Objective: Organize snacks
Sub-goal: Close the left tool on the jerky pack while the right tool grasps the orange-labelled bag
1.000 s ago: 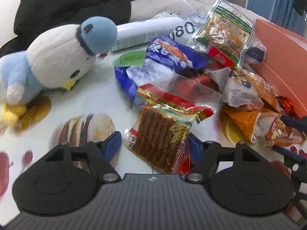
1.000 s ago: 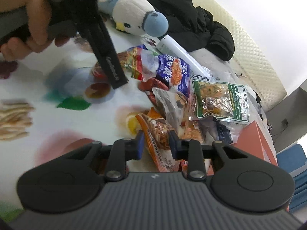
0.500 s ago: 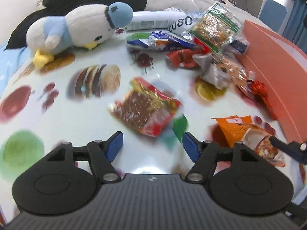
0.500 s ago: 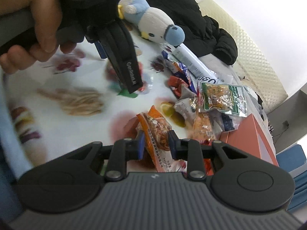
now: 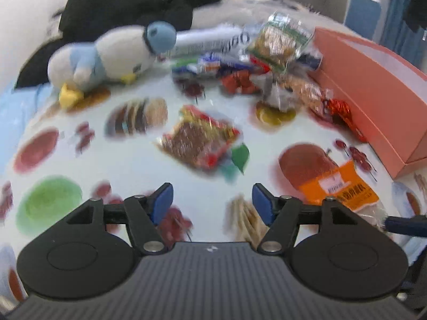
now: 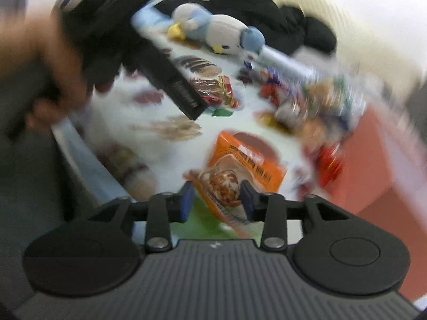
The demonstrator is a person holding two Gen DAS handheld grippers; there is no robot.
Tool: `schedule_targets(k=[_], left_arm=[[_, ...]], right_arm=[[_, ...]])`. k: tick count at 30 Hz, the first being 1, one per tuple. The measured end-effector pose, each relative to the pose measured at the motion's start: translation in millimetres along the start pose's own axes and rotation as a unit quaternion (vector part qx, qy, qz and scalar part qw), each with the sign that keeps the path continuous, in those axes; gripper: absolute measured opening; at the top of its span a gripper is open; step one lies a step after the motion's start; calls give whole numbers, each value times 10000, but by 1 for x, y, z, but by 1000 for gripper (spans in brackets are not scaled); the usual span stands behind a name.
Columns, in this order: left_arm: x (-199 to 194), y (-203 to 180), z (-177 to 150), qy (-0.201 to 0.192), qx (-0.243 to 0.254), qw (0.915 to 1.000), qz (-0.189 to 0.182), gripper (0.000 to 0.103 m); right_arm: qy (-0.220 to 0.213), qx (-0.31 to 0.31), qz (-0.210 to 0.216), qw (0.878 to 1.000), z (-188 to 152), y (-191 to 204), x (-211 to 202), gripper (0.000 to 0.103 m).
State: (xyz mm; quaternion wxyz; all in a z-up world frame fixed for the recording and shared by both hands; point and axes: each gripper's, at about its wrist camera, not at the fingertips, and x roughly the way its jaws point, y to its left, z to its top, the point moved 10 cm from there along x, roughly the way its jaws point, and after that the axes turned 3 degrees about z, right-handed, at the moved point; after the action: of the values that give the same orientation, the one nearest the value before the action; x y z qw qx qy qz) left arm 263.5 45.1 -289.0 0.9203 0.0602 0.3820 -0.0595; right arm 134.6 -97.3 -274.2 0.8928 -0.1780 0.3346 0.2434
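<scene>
— What do we have in the right gripper (image 6: 216, 200)?

— Its jaws are opening, with the orange snack bag (image 6: 241, 170) between the pads but not pinched.

— And the left gripper (image 5: 212, 200)?

— We see it released and empty above the printed tablecloth (image 5: 133, 160). The red snack pack (image 5: 200, 140) lies ahead of it, apart from the snack pile (image 5: 267, 61) beside the orange box (image 5: 373, 90).

— The plush bird (image 5: 106, 58)?

— Lying near the black jacket (image 5: 133, 2).

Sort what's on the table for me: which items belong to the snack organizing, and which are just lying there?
Job items:
- orange snack packet, between the opening right hand-held gripper
- red-and-brown snack packet
- snack pile
- orange box

Lying about:
- plush bird
- black jacket
- white tube
</scene>
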Motion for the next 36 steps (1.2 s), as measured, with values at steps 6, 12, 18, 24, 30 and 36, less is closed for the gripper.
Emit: schedule_targets(k=[6,12,18,24,30,36], left_arm=[[27,8,20,-198,746,9970,-17,85],[50,11,39,-344,891,9953,-172,85],[68,10,54,-336,1043,9936,-281,85],[88,13,55,-136,1048,9936,-404,83],[98,12,47,47,918,9944,-527,77],[94,10,46,200,627,9965,-522,64]], right_arm=[[-168,1673,454,9847,7,-26,-9,82],[-104,2623,462,9638,14,-43,-1,82],[71,3098,72,9507,14,-61,18,81],[414,3287,-166,9434,5,-68,38,81],[665,3171,-199,9458,-1,-66,49,81],[810,3042,-50,9492,-3,-62,56,79]])
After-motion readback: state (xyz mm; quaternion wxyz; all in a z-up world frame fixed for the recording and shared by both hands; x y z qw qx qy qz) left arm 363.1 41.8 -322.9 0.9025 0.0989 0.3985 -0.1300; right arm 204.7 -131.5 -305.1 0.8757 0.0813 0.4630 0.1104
